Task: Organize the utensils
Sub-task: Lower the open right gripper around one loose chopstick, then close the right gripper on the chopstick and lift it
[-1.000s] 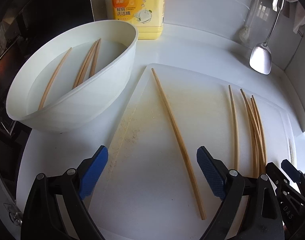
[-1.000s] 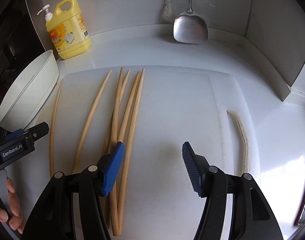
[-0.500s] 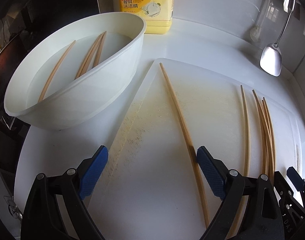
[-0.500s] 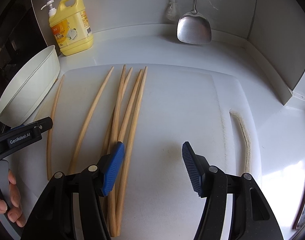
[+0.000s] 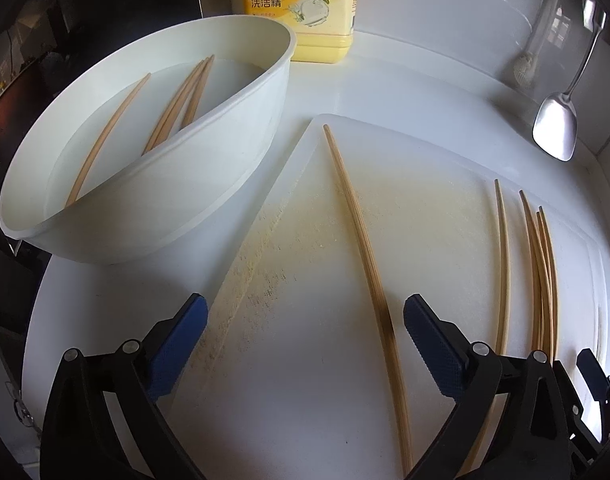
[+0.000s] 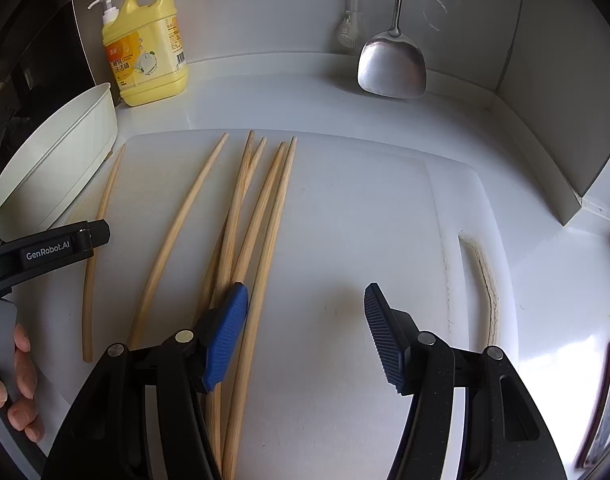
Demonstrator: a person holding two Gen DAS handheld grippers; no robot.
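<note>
Starting at the far left, we find a white basin point(image 5: 153, 184) holding water, with several chopsticks in the basin point(image 5: 185, 96) leaning against its inner wall; their lower ends are hidden behind its near rim, so we cannot count them surely. In the right wrist view only the basin's outer wall shows, cut off at the frame edge. Behind it stands a yellow dish soap bottle point(image 6: 147, 52), its top cropped out of the left wrist view.

Our left gripper point(image 5: 305, 344) hangs over a white cutting board point(image 5: 425, 216), jaws wide apart after just opening further, the pads pressing on nothing. A lone chopstick point(image 5: 357, 232) lies on the board and runs between the jaws, close by the right-hand pad; its near end passes below that jaw. In the right wrist view a hand point(image 6: 13, 384) at the edge grips this tool's handle, mostly out of frame.

Further right a single stick and a loose bundle of chopsticks point(image 6: 245, 216) lie on the board, crossing one another so we cannot separate them cleanly. Our right gripper point(image 6: 305, 332) sits open, its left pad over the bundle; whether it touches we cannot tell. Bare board lies between its jaws.

A metal spatula point(image 6: 391, 66) hangs at the back wall, beside a brush point(image 6: 349, 28) too blurred to make out.
</note>
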